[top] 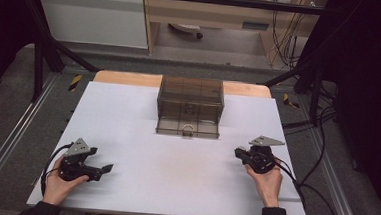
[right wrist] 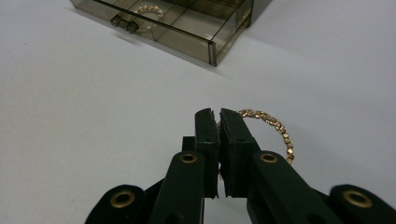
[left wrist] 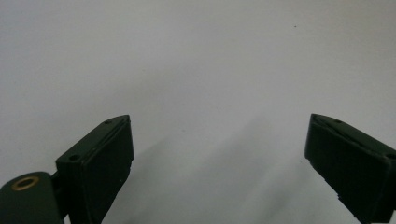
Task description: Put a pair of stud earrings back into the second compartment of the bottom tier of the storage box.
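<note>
One gold beaded bracelet (right wrist: pixel 275 128) curved in an arc of small faceted beads, pinched between the closed jaws of the right gripper (right wrist: pixel 219 114) above the white table (right wrist: pixel 93 116). Beyond it, a smoky transparent drawer box (right wrist: pixel 196 32) stood with its drawer pulled out, a second beaded ring (right wrist: pixel 148 11) lying in a compartment. Left gripper (left wrist: pixel 219 140) jaws stood wide apart, holding nothing

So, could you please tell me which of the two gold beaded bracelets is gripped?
The gold beaded bracelet clamped in the right gripper; the other bracelet lies in the open drawer.
</note>
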A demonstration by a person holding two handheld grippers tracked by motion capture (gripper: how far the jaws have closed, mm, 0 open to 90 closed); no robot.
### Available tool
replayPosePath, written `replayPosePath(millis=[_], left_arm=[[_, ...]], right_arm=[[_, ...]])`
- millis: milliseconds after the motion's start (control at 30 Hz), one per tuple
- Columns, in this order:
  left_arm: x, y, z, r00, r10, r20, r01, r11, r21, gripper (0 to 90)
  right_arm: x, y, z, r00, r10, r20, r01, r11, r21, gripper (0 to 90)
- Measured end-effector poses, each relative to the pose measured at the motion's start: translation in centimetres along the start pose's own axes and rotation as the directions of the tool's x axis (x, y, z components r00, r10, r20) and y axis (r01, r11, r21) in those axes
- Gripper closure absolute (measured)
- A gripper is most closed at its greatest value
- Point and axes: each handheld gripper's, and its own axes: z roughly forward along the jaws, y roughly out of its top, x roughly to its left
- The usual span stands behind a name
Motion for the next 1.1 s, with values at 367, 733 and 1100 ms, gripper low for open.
replayPosePath(millis=[367,733,1100], left_arm=[[0.0,0.0,0.0,1.0,0.0,-0.001,0.0,1.0,0.0,7.9],[0.0,0.0,0.0,1.0,-0.001,0.0,0.001,1.0,-0.002,7.9],[0.0,0.0,-0.1,1.0,-0.001,0.0,0.001,1.0,-0.005,7.9]], right_arm=[[1.8,1.4,0.6,0.9984,-0.034,-0.046,0.034,0.999,-0.01,86.6],[3.1,2.8,1.5,0.9955,-0.056,-0.077,0.054,0.998,-0.027,86.6],[4.1,4.4,2.9,0.9933,-0.06,-0.099,0.056,0.998,-0.042,86.6]])
